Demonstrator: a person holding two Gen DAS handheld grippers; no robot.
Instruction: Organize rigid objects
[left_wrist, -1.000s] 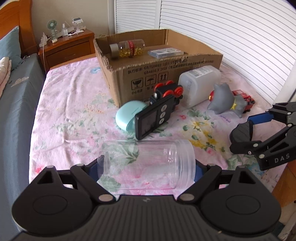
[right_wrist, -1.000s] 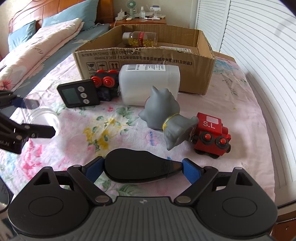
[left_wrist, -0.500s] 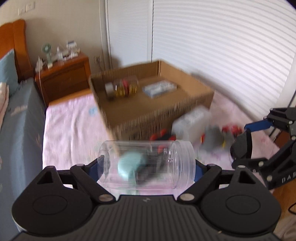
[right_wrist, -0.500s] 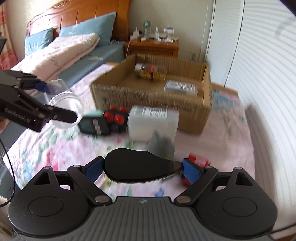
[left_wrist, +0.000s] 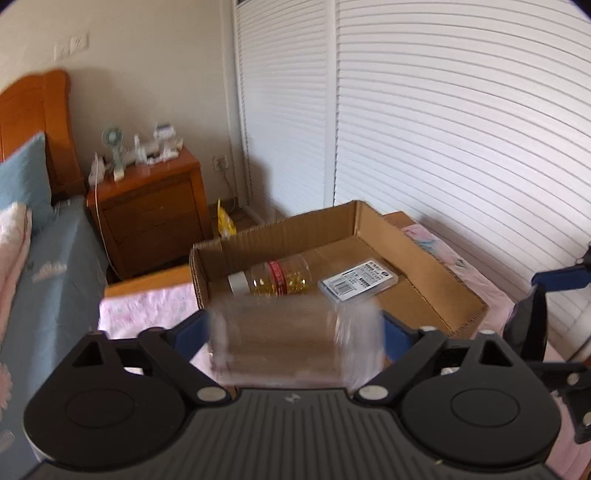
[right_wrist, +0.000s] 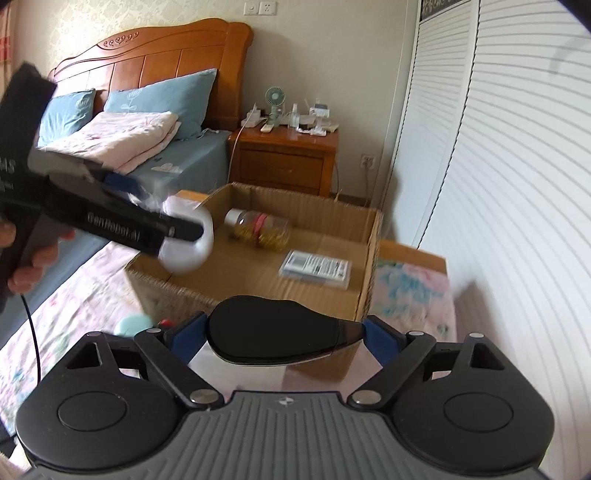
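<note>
So the left gripper (left_wrist: 295, 332) has the clear plastic jar (left_wrist: 295, 341) lying sideways between its blue pads, and the jaws are opening right now. The jar is blurred, so I can't tell whether the pads touch it any more. It hangs over the near left corner of the cardboard box (left_wrist: 436, 295), which makes sense if the plan is to let it drop in next to what's already there: a bottle of yellow capsules (left_wrist: 277, 275) on its side and a flat clear case (left_wrist: 360, 282) with a printed label, both on the box floor. The right gripper (right_wrist: 284, 336) is clamped on a black rounded thing (right_wrist: 273, 334), a glasses case maybe, gripped end to end across its long axis and held up just short of the box's near wall, I'd guess waiting its turn. From the right wrist camera you can see the left gripper and jar come in over the box from the left side, with a hand (right_wrist: 33, 258) on the handle. The box sits on the flowery sheet (right_wrist: 62, 310), and a teal round thing (right_wrist: 133, 325) is on the bed in front of it, not packed yet.
</note>
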